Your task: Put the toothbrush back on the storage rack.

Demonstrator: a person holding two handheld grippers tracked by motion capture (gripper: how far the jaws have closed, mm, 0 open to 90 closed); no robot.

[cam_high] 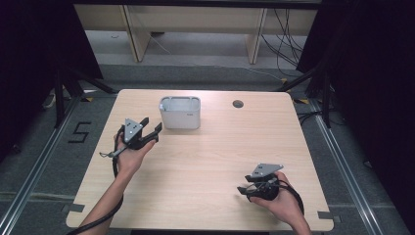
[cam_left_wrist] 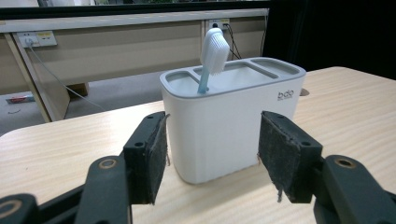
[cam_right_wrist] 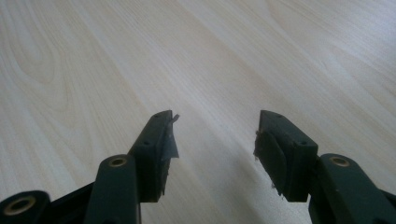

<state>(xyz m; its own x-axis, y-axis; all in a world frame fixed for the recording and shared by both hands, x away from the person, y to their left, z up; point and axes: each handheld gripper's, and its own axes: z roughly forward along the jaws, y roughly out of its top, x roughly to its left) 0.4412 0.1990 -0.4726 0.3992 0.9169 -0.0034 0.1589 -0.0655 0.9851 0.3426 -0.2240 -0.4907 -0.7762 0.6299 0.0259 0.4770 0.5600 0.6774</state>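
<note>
Parted black jaws of left gripper (cam_left_wrist: 212,154) at frame bottom, nothing grasped. White holder (cam_left_wrist: 231,121) just beyond, centre frame, on wooden table (cam_high: 205,161). Toothbrush (cam_left_wrist: 212,58) upright in its left compartment. Right gripper (cam_high: 252,186) lower right, released, over bare wood.

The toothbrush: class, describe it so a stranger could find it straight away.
On the wooden table, look to the far edge for the white holder with grey compartments. The toothbrush stands in its left-end compartment as the left gripper view shows it, pale blue stem, white head up, the one thing sticking out.
</note>
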